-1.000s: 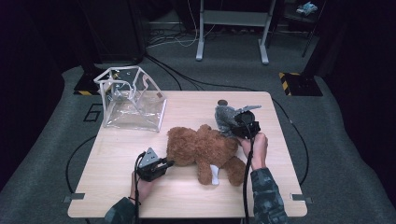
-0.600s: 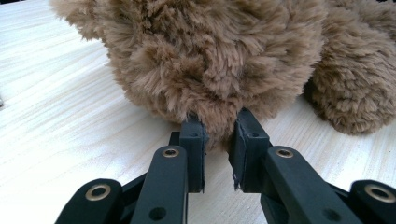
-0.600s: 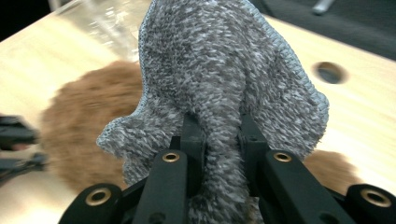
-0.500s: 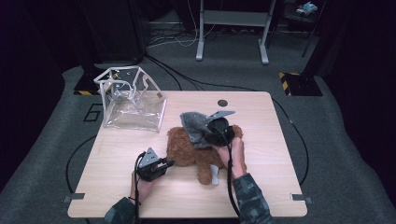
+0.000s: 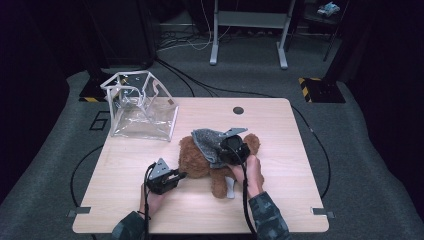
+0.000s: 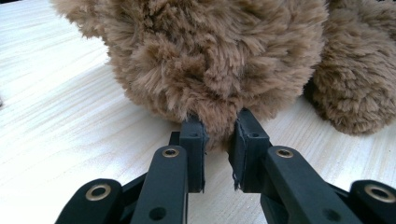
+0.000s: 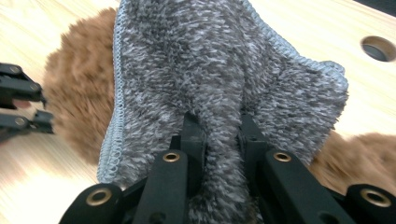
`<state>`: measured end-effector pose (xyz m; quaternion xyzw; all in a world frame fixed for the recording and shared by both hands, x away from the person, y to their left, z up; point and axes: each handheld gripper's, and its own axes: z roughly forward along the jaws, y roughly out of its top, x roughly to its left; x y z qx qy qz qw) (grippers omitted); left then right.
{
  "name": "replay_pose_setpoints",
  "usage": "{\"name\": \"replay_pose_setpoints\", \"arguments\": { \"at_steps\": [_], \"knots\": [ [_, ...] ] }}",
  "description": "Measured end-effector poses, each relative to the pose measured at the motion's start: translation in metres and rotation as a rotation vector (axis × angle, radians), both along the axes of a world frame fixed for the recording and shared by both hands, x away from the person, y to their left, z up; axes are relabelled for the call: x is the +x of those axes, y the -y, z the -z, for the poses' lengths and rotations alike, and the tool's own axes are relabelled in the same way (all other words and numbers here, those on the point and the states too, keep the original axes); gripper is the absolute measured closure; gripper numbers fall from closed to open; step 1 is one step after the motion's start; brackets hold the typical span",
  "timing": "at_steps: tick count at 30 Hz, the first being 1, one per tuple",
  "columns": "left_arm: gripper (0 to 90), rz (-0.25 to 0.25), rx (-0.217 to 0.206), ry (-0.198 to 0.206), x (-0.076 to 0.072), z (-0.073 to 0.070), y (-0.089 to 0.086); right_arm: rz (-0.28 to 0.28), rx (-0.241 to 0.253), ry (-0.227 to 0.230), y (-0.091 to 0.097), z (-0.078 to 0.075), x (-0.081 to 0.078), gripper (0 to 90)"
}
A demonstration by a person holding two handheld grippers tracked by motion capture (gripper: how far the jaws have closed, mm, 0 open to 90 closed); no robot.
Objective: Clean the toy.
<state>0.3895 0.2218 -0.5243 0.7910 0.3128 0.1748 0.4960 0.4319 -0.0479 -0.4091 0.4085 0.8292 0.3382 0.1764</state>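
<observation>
Left gripper (image 6: 219, 135) pins the bear (image 6: 215, 56), right gripper (image 7: 219, 128) clamps the cloth (image 7: 219, 60); drape it flat, slowly.

Teddy bear (image 5: 200, 159): brown plush. Cloth (image 7: 224, 79): mottled grey, lighter stitched edge. Table (image 5: 280, 130): pale wood grain. Bag (image 5: 142, 107), upper left: clear, white trim. Jaws: black.

The desk (image 5: 280, 200) is faced with pale wood-grain board, smooth and faintly sheened. The teddy bear (image 6: 210, 56) is covered in long, shaggy brown plush. The grey cloth (image 7: 224, 70) is made of looped, nubbly terry with a stitched edge. The tongs (image 6: 219, 140) are formed of matt black plastic, fixed with brass-coloured rivets. The clear bag (image 5: 142, 112) is seen as glossy transparent plastic, trimmed in white.
</observation>
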Motion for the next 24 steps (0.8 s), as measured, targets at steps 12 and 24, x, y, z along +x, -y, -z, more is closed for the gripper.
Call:
{"name": "replay_pose_setpoints", "arguments": {
  "at_steps": [12, 24],
  "knots": [
    [76.4, 0.008, 0.002, -0.004, 0.0, 0.0, 0.0, 0.092, 0.005, 0.004, 0.051, 0.002, -0.006, 77.6],
    [76.5, 0.006, 0.003, -0.004, 0.0, 0.0, 0.0, 0.242, -0.019, -0.011, 0.09, 0.01, -0.003, 77.4]
  ]
}}
